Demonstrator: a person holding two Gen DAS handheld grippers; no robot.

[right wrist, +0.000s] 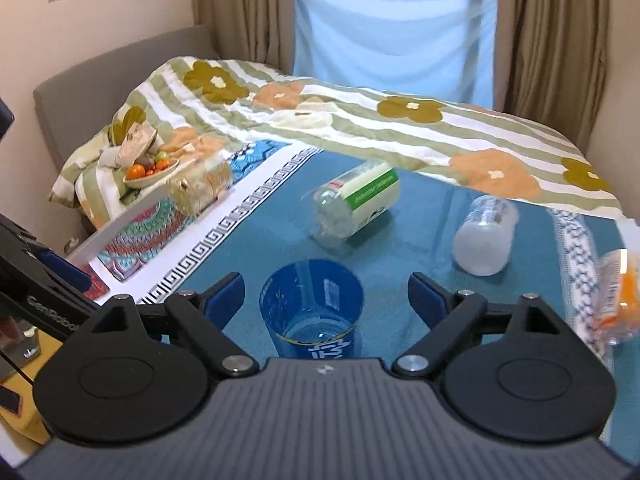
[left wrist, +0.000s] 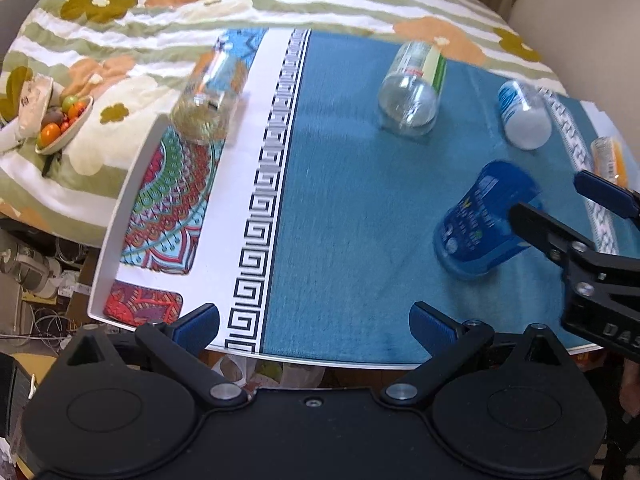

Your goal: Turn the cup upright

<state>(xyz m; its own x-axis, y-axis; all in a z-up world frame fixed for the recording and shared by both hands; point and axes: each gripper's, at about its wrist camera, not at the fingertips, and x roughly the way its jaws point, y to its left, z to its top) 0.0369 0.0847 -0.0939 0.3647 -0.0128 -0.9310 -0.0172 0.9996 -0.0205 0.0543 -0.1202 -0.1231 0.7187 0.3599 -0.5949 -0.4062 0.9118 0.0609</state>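
A translucent blue cup (right wrist: 314,312) stands mouth-up on the blue mat (right wrist: 400,256), between the spread fingers of my right gripper (right wrist: 326,300), which is open and not touching it. In the left wrist view the same cup (left wrist: 484,222) looks blurred and tilted, beside the right gripper (left wrist: 576,208) at the right. My left gripper (left wrist: 316,330) is open and empty above the table's near edge.
A clear bottle with a green label (right wrist: 354,204), a frosted jar (right wrist: 484,238), an orange-labelled bottle (right wrist: 618,296) and a clear jar (right wrist: 202,188) lie on the table. A fruit bowl (right wrist: 150,174) sits on the flowered bedspread (right wrist: 360,120) behind.
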